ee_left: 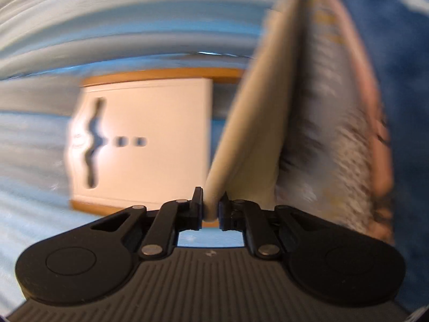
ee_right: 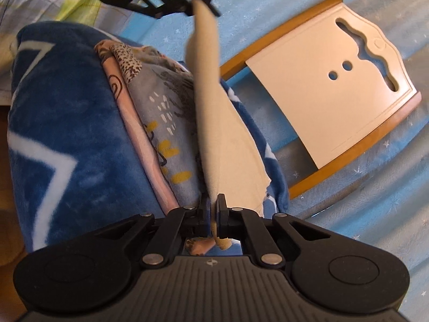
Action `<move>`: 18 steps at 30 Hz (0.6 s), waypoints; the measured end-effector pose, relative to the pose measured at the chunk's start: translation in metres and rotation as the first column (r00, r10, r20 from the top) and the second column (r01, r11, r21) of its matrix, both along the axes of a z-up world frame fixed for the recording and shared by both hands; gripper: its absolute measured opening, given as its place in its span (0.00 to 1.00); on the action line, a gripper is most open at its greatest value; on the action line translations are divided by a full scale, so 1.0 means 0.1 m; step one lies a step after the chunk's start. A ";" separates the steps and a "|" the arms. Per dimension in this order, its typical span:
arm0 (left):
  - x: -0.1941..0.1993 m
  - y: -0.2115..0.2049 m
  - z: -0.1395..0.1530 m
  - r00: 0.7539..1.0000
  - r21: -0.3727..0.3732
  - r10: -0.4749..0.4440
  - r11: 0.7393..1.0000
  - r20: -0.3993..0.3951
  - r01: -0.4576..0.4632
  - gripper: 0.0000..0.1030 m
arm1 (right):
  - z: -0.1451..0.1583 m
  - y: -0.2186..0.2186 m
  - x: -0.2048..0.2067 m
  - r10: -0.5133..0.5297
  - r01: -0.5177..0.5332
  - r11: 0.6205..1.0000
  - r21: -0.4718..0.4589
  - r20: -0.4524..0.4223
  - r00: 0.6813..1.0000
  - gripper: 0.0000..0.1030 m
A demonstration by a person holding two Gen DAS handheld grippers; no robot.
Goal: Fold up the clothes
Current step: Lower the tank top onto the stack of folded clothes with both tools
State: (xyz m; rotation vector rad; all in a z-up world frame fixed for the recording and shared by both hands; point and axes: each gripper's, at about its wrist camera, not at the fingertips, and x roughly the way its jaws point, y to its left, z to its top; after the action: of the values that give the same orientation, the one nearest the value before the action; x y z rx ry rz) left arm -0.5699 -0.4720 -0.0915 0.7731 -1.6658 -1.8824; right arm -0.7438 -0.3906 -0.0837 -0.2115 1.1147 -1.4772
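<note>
The left gripper (ee_left: 210,209) and the right gripper (ee_right: 213,212) each pinch one end of a cream garment (ee_right: 214,123), stretched taut between them above a stack of patterned clothes (ee_right: 161,123) on a blue blanket (ee_right: 67,123). This looks like the carrying step; next it likely needs lowering flat, perhaps onto the white folding board (ee_right: 335,91) nearby.

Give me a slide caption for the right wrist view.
Both grippers, right and left, stretch a cream garment above folded clothes on a blue blanket.
</note>
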 end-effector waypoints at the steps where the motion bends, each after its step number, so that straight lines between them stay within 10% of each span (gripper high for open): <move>1: 0.03 -0.02 -0.09 0.999 0.041 0.015 0.999 0.041 -0.017 0.08 | 0.00 -0.01 0.00 -0.002 0.002 1.000 0.003 0.003 1.000 0.05; 5: 0.26 0.02 -0.48 0.986 0.161 0.006 0.986 0.165 -0.033 0.08 | 0.01 0.00 0.00 0.022 -0.021 1.000 0.018 -0.019 1.000 0.04; 18: 0.41 0.20 -0.47 0.996 0.157 0.041 0.986 0.084 -0.054 0.20 | -0.01 0.06 0.03 0.045 -0.042 0.999 0.029 -0.093 0.995 0.08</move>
State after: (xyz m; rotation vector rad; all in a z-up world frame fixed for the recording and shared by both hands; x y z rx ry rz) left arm -0.5285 -0.4520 -0.1388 0.9553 -1.5431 -1.9930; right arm -0.7409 -0.3846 -0.0849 -0.2870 1.1978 -1.4249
